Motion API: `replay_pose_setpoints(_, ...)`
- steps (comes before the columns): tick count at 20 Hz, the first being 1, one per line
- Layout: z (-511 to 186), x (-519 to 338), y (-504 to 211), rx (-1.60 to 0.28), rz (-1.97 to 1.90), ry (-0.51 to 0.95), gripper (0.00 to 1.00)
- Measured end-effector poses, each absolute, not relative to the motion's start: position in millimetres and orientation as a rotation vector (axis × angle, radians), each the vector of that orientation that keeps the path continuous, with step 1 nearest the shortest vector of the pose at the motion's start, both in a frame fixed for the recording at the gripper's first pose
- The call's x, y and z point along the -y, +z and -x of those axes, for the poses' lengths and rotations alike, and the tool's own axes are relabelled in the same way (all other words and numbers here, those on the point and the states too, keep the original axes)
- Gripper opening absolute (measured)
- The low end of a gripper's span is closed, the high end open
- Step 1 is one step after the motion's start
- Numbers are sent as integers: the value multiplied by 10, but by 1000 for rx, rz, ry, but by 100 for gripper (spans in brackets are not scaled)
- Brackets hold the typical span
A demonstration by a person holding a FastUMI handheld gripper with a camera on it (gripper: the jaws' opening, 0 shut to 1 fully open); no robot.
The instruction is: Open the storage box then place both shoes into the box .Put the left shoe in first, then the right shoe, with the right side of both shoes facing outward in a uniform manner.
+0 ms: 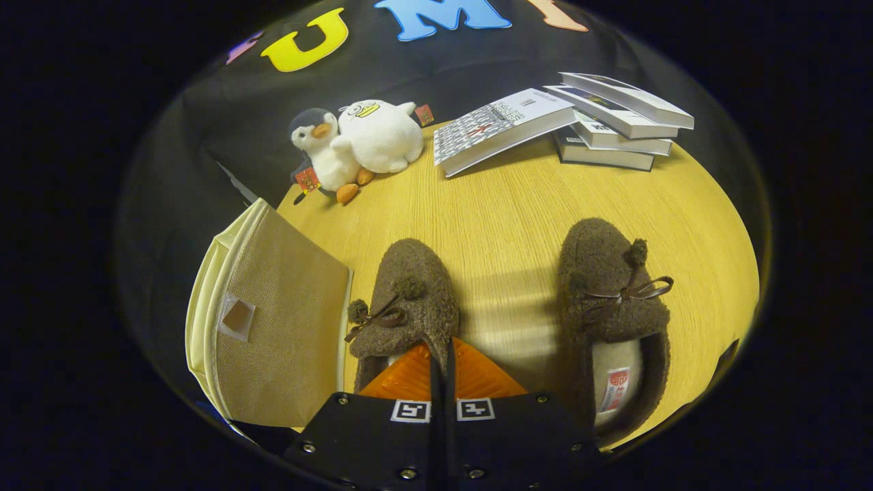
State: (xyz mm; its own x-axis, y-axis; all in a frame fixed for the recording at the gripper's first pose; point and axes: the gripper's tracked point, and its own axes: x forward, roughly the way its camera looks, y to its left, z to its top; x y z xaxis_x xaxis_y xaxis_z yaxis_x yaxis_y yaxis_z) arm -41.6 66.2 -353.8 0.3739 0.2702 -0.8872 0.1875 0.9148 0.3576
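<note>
The storage box (273,327) stands on the table (505,204) to the left of the claw, its beige fabric lid closed, with a small clear tab on the lid's face. Its right edge lies just beside the left shoe.

Two brown fuzzy shoes rest on the table, toes pointing away from the claw, each with a thin ribbon bow and small pompoms on top. The left shoe (409,300) sits directly ahead of the claw; its heel end is hidden behind the fingertips. The right shoe (610,300) lies well apart from it to the right, its pale lining and a label visible in the opening. Bare table shows between the pair.

The claw (443,368) is closed, its two fingers pressed together with only a thin seam between them. Nothing is seen held between them. The tips sit over the rear of the left shoe; whether they touch it cannot be told.

Beyond the shoes, at the far side of the table, two plush toys lean together: a penguin (320,153) and a white duck (382,133). To their right a stack of books (614,129) stands, with one further book (501,126) leaning against it.
</note>
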Motion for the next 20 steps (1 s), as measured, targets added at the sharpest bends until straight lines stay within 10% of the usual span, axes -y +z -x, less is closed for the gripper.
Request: replay_pose_setpoints(20, -179, -2029, -2106, -1048, -668, 216, 0)
